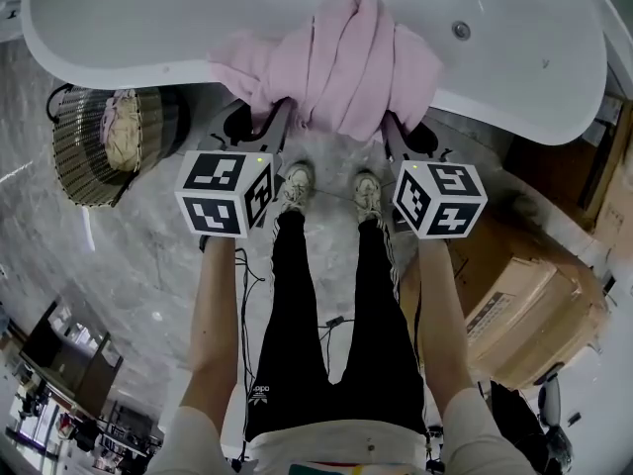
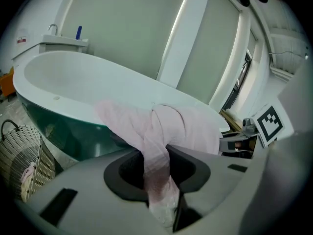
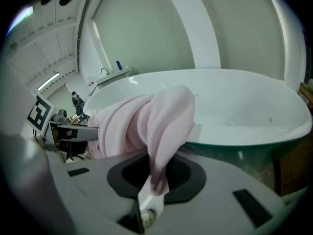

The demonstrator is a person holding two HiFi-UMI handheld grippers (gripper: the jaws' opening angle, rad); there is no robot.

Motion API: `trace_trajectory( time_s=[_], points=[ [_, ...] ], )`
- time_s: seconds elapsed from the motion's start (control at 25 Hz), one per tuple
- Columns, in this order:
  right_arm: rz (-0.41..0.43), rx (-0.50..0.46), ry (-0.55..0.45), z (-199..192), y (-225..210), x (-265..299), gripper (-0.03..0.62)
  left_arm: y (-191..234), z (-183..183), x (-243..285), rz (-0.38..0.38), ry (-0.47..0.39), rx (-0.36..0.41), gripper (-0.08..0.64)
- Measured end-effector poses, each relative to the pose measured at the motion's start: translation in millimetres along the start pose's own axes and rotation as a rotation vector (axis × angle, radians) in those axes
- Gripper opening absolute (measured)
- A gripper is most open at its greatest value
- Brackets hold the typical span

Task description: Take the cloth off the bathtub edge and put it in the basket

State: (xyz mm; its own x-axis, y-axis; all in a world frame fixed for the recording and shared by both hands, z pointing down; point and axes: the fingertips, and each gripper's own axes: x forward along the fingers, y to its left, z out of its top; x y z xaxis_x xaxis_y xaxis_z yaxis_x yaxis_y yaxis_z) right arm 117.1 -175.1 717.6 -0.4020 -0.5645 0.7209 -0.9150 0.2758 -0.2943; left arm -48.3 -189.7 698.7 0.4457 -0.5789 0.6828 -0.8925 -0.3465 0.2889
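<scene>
Cloth, pale pink, bunched over rim of white oval bathtub. Left gripper and right gripper each clamped on a hanging fold. Striped woven basket nearby on the floor.

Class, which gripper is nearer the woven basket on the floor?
Left. The left gripper grips the cloth on the side towards the basket; the right gripper grips its far side.

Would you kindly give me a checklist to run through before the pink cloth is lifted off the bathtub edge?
1. Left gripper shut on bunched pink fabric cloth: ok.
2. Right gripper shut on the cloth: ok.
3. Cloth clear of snags on white bathtub rim: cannot tell.
4. Woven wicker basket open on floor at left: ok.
5. Room in basket beside its pale bundle: cannot tell.
</scene>
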Motion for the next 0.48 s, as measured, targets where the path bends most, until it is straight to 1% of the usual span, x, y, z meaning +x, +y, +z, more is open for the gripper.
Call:
trace_trajectory(
  time_s=[0.12,0.28,0.48],
  points=[
    [-0.007,-0.004,-0.005,1,0,-2,0.071,-2,2,-3,0.03,-0.026,0.018,0.114],
    [-0.021,-0.024,-0.02,4,0,-8,0.069,-4,7,-9,0.044,-0.039,0.028,0.106],
    [-0.051,-0.032,-0.059,19,3,-23,0.064,-15,26,-22,0.055,-0.077,0.053,0.101]
  ],
)
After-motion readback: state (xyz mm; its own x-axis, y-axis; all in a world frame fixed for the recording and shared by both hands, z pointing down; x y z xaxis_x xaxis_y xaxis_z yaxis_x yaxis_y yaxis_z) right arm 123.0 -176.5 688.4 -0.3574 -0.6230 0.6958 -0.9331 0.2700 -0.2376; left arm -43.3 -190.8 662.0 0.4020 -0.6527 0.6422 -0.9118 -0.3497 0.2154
